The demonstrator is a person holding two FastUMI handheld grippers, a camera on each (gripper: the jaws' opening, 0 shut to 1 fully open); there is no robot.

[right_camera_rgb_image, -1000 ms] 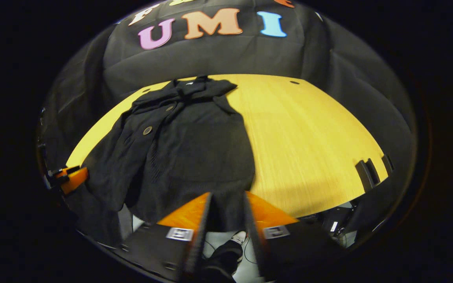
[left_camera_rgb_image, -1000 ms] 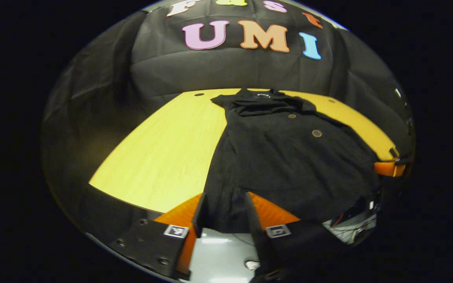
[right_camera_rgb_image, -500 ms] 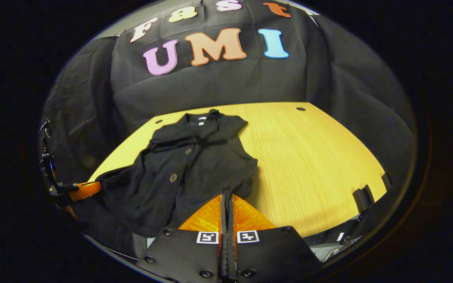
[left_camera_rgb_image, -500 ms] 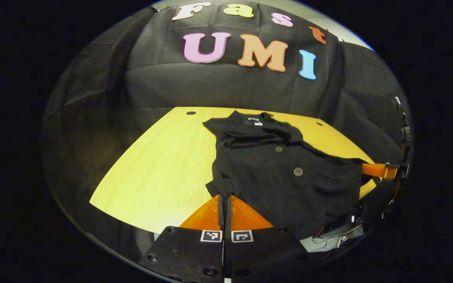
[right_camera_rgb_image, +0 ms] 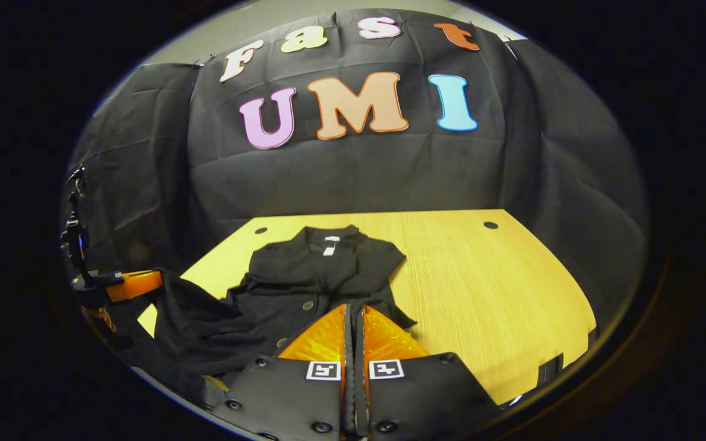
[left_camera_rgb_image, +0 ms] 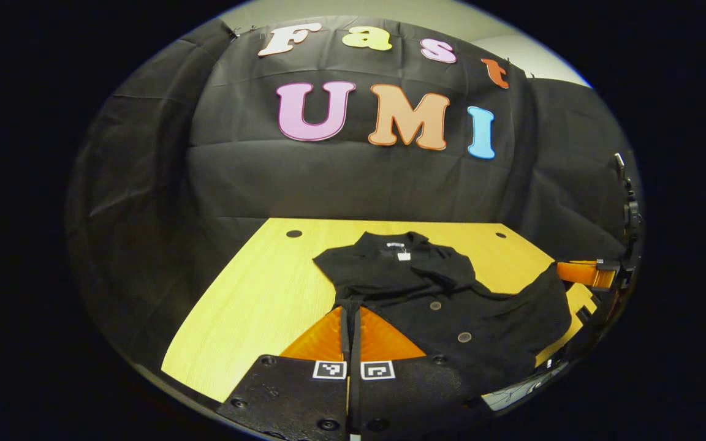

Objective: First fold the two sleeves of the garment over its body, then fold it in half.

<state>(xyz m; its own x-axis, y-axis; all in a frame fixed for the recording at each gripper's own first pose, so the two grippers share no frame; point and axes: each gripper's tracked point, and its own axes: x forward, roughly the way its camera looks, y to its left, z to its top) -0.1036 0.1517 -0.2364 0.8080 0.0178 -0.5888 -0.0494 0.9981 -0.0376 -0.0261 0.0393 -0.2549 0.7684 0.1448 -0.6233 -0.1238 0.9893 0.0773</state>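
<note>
Black cloth hangs behind a pale wooden table [left_camera_rgb_image: 249, 294], and on it lies a black buttoned garment [left_camera_rgb_image: 426, 306] with its collar toward the far wall. Seen from the left gripper view, the left gripper [left_camera_rgb_image: 350, 312] has its fingers pressed together on a corner of the garment's hem, the body spreading ahead and to the right of them. Likewise, the right gripper [right_camera_rgb_image: 354, 312] pinches the opposite hem corner, fabric bunched to the left of its fingers.
</note>
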